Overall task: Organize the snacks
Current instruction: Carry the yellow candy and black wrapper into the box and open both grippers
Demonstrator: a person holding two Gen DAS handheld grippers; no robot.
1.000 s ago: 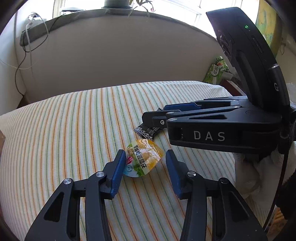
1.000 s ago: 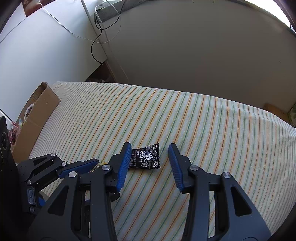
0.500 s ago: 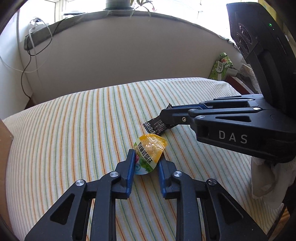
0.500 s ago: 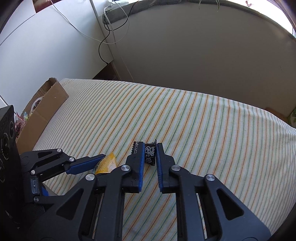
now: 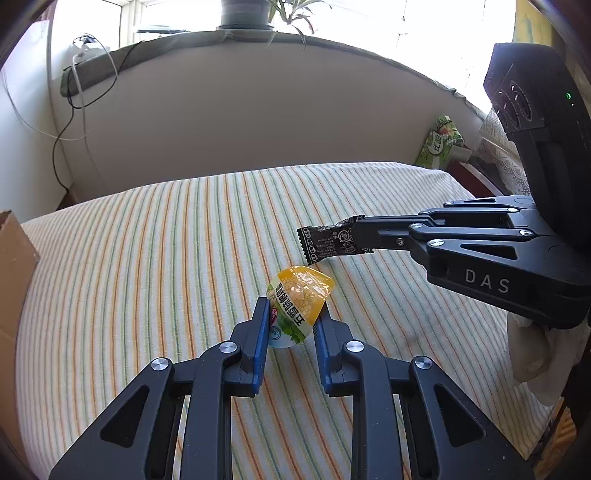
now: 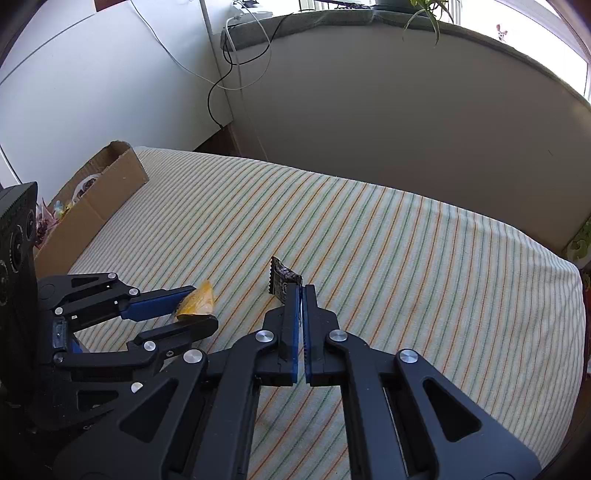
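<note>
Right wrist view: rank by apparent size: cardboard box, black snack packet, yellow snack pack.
1. cardboard box, largest by far.
2-3. yellow snack pack and black snack packet: look alike, each partly hidden in a hand-held gripper, so no ranking.

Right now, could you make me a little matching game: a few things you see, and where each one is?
Things:
1. black wrapper
2. yellow cup
3. cardboard box
4. potted plant

Places:
A. on the window ledge
B. in the left claw
C. at the edge of the striped cloth
D. in the right claw

Pairs: 1-D, 2-B, 3-C, 4-A
</note>
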